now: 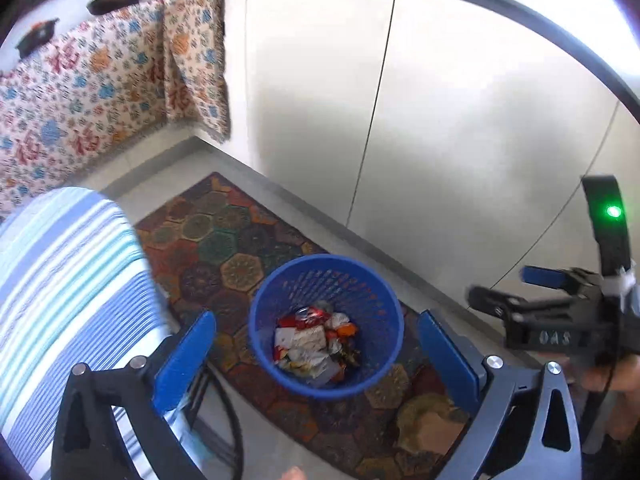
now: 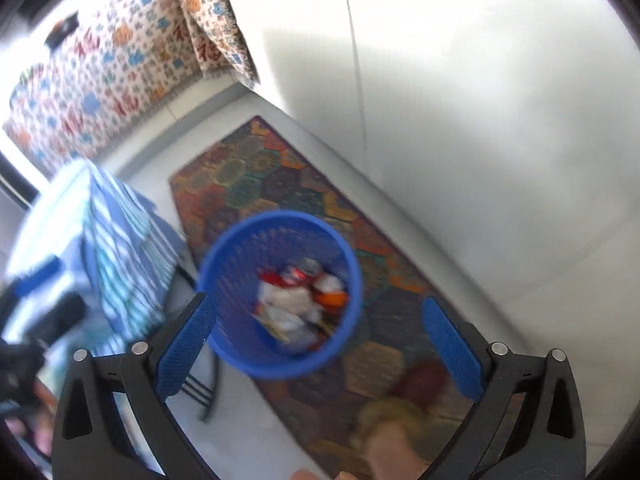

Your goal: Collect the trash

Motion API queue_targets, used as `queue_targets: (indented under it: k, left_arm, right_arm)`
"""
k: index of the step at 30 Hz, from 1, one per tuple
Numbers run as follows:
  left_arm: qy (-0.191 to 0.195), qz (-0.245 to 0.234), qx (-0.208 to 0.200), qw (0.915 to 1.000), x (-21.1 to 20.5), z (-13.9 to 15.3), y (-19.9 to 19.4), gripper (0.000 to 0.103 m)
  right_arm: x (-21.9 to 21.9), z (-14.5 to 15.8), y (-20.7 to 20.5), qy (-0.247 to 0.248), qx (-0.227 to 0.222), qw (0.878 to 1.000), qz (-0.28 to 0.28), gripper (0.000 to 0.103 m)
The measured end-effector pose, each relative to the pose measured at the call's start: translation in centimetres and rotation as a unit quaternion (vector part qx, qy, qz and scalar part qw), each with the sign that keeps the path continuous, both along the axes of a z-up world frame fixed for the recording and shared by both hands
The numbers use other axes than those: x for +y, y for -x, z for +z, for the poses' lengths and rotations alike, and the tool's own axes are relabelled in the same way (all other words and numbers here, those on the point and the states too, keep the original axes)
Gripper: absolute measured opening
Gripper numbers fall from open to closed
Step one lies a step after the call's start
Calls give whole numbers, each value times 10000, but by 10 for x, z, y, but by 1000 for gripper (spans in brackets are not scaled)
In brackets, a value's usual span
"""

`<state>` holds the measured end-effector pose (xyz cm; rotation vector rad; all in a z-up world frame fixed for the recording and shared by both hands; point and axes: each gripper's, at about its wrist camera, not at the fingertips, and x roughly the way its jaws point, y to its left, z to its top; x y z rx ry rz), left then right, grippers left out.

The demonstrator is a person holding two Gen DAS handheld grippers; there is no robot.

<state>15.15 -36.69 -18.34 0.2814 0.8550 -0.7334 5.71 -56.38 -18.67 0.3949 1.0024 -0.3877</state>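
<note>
A blue mesh trash basket stands on a patterned rug and holds a pile of wrappers and paper scraps. It also shows in the right wrist view, blurred, with the trash inside. My left gripper is open and empty, high above the basket. My right gripper is open and empty, also above the basket. The right gripper shows in the left wrist view at the right edge.
A hexagon-patterned rug lies on the pale floor along a white cabinet wall. A table with a blue striped cloth stands at the left. A floral-covered counter with pans is behind. A brownish lump lies on the rug's near end.
</note>
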Motion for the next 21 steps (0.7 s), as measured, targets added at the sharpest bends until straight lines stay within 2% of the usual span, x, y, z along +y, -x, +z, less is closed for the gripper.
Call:
queue_targets:
  k: [3,7,11,15,21]
  left_arm:
    - [-178,294,-352,9988,13,15,24,103]
    - [-230,388,-616,9971,29,30,51,103]
    - [-89,447,-427,9980,41,41,65,103]
    - [-320,544,-823,9946,45,52,85,103]
    - [-179,400,-160,9989,52,53,86,103]
  right_arm:
    - [20,17,29,402,268,9988,-74,103]
    - [46,42,63,491,-52,9988,-20,103]
    - [71,59,79,688,-262,9973,54,103]
    - [83,62,89,676,-288,9972,123,103]
    - [91,69,106,723,-224,9971,16,103]
